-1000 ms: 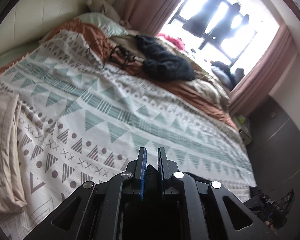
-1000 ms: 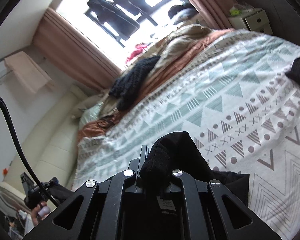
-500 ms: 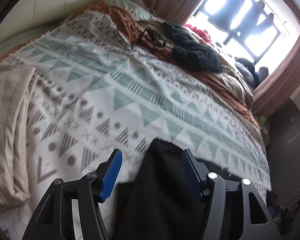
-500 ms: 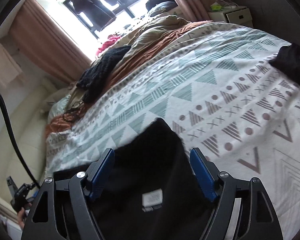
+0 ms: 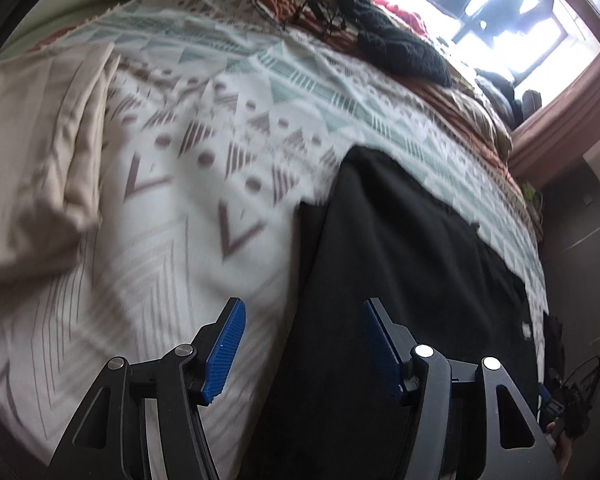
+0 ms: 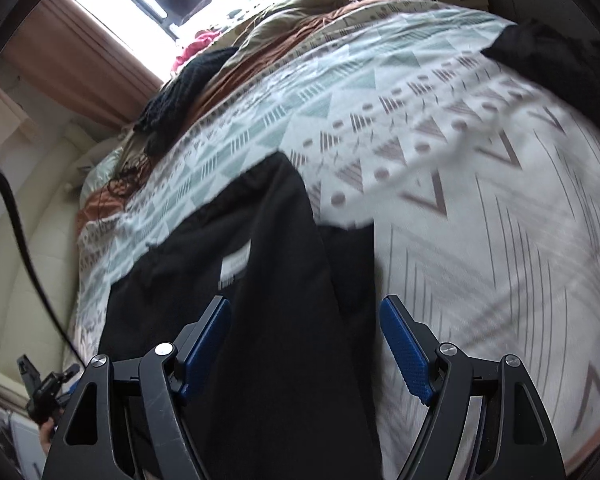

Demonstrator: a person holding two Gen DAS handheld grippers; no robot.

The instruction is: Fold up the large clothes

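Both grippers, left gripper [image 5: 302,340] and right gripper [image 6: 306,340], are standing released, jaws spread, nothing pinched. I am hovering them over the black fabric garment [image 5: 400,280], lying flat on the near patterned white bedspread [image 5: 180,200], probably letting it settle for folding.

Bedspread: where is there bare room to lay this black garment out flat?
The widest free patch of the patterned bedspread lies between the black garment and the folded beige cloth. In the right wrist view another bare stretch runs from the garment toward a second dark item. The far side is crowded: a dark knit, cables, rumpled bedding.
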